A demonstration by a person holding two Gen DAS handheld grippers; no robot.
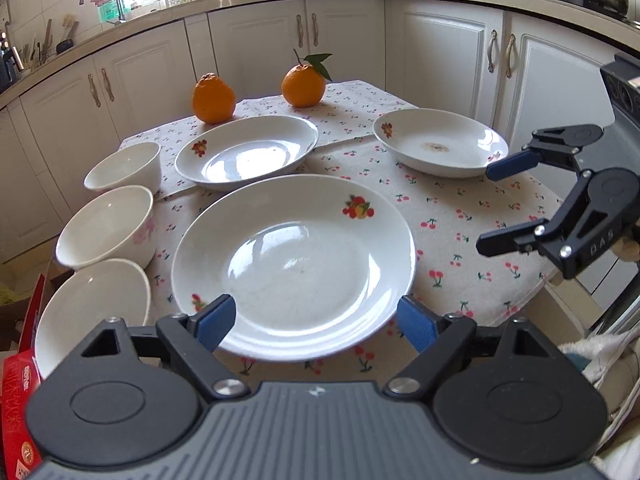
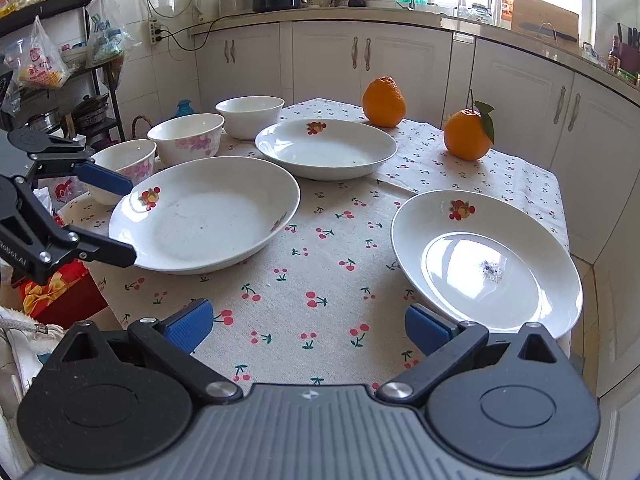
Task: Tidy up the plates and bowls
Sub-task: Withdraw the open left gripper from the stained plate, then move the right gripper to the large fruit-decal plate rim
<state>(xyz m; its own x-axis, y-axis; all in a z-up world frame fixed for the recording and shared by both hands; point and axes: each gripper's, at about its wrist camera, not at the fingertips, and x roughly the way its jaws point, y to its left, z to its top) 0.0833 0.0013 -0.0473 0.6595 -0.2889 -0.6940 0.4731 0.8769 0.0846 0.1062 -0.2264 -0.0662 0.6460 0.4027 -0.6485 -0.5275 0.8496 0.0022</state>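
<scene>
Three white plates with fruit prints lie on the cherry-print tablecloth (image 1: 440, 216). The near plate (image 1: 294, 264) lies right before my open left gripper (image 1: 316, 320), whose blue pads flank its front rim. A second plate (image 1: 246, 152) is behind it and a third (image 1: 440, 142) at the right. Three white bowls (image 1: 106, 226) line the left edge. My right gripper (image 2: 306, 326) is open and empty over bare cloth, with the third plate (image 2: 486, 260) at its right fingertip. It shows in the left wrist view (image 1: 486, 208) too.
Two oranges (image 1: 214, 98) (image 1: 303, 85) stand at the table's far edge. White kitchen cabinets (image 1: 448, 56) run behind. A red box (image 1: 18, 380) sits off the table's left side. A shelf rack with bags (image 2: 48, 60) stands beyond the bowls.
</scene>
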